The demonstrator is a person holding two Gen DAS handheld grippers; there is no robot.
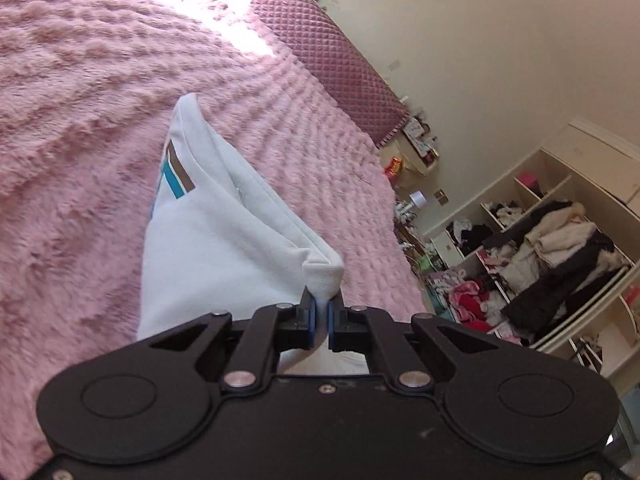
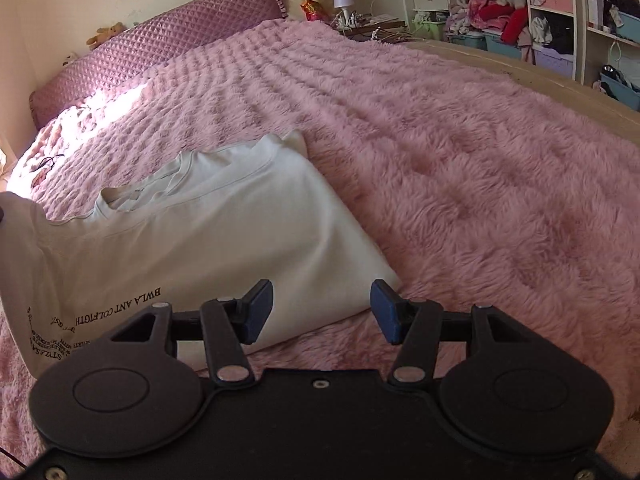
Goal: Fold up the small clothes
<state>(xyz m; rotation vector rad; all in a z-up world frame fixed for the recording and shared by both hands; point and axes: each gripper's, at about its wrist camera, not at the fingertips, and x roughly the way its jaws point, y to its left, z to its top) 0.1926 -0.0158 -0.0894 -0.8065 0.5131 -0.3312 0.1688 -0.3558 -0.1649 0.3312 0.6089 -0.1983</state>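
Observation:
A white T-shirt [image 2: 224, 232] with black lettering lies partly folded on the pink fluffy bedspread [image 2: 460, 160]. In the left wrist view the same shirt [image 1: 208, 240] shows a teal and brown stripe print. My left gripper [image 1: 321, 304] is shut on a folded corner of the shirt and holds it lifted off the bed. My right gripper [image 2: 322, 308] is open and empty, just above the shirt's near right corner, with its left pad over the cloth.
A purple quilted headboard cushion [image 2: 160, 44] runs along the far wall. A bedside table with a small lamp [image 2: 343, 2] stands beyond the bed. Open shelves full of clothes [image 2: 520, 8] stand at the right. The bed's tan edge [image 2: 540, 72] runs along the right side.

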